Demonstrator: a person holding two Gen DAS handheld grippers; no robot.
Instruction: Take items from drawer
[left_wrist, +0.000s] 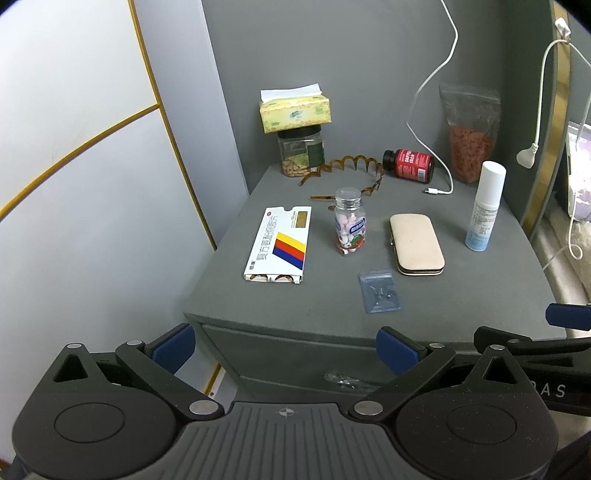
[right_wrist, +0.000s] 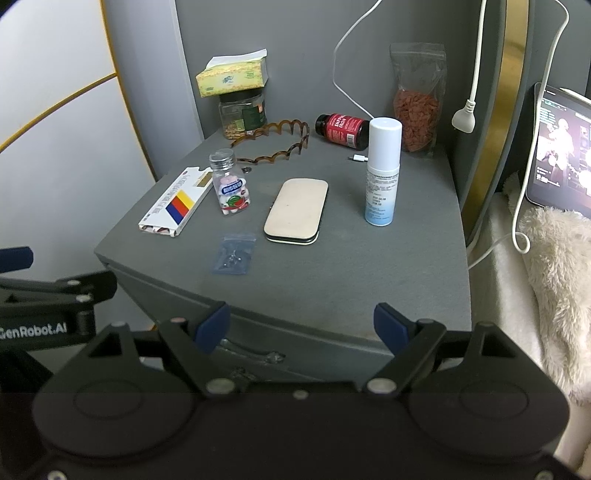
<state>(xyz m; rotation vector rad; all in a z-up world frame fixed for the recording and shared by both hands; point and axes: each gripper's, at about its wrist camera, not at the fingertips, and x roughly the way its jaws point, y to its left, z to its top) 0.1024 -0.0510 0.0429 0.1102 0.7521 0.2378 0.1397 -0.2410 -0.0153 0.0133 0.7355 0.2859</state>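
Right wrist: drawer (right_wrist: 258, 354) below tool (right_wrist: 301, 328).

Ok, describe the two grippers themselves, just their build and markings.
Both are matte black with angular linkage arms, silver pivot pins and round housings. The left gripper and right gripper carry blue pads on their fingers. The left one has a ribbed grey centre plate with a compass mark and white "GenRobot.AI" lettering on its side.

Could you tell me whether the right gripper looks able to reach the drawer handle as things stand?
Probably yes: the right gripper is open, the drawer handle lies just beyond its fingertips, and nothing sits between them.
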